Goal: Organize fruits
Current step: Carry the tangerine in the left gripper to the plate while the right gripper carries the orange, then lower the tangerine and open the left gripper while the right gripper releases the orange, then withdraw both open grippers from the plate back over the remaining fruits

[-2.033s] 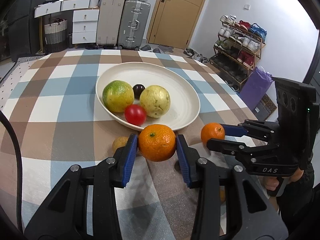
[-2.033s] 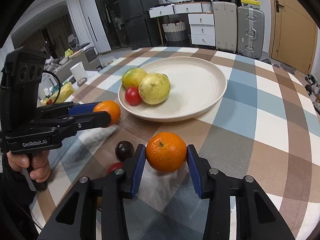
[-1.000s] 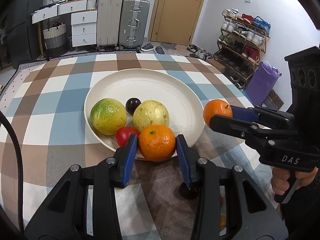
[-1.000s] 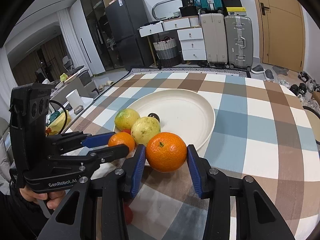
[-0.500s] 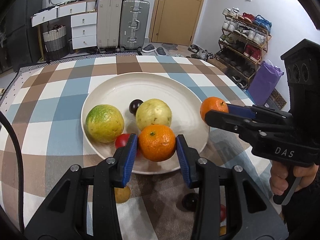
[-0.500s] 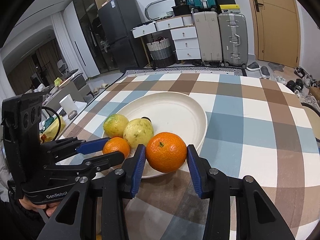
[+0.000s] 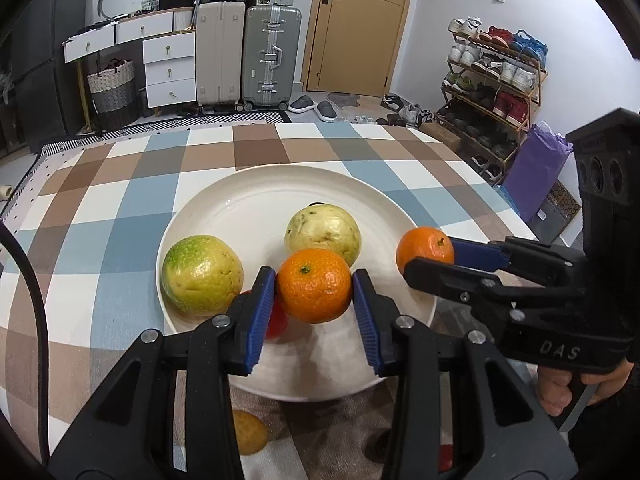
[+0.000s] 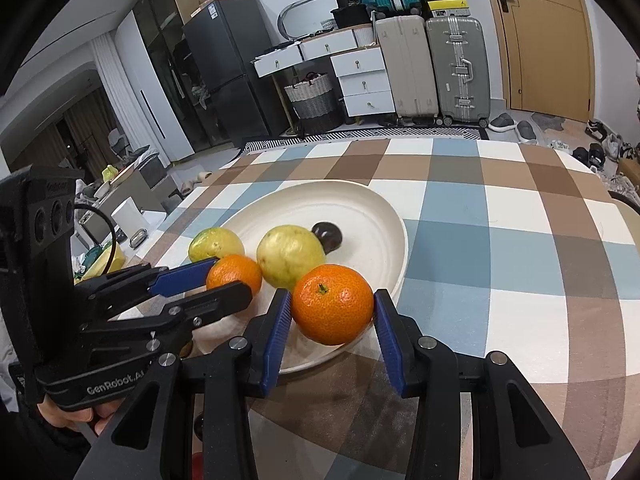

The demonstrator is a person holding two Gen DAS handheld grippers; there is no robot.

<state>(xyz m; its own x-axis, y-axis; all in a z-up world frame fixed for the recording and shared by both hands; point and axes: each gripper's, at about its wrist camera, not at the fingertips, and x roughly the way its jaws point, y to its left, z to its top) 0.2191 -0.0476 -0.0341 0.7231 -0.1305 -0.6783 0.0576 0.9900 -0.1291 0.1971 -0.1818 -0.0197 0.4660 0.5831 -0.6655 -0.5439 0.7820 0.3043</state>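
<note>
In the left wrist view my left gripper (image 7: 314, 292) is shut on an orange (image 7: 314, 286), held above the near part of the white plate (image 7: 240, 216). My right gripper (image 7: 426, 256) comes in from the right over the plate's right rim. It is shut on a second orange (image 8: 332, 304) between its blue pads (image 8: 278, 326). On the plate lie a green-yellow fruit (image 7: 202, 274), a pale guava (image 7: 322, 234), a red tomato (image 7: 276, 324) half hidden by a finger, and a dark plum (image 8: 327, 236).
The plate stands on a checked tablecloth (image 8: 500, 248). Loose on the cloth below my left gripper are a small yellow fruit (image 7: 248, 432), a dark fruit (image 7: 378, 446) and a red one (image 7: 446, 458). Suitcases (image 7: 270, 56) and a shoe rack (image 7: 492, 76) stand beyond the table.
Both grippers have moved forward with their oranges, from short of the plate's near rim to over the plate. The grips are unchanged.
</note>
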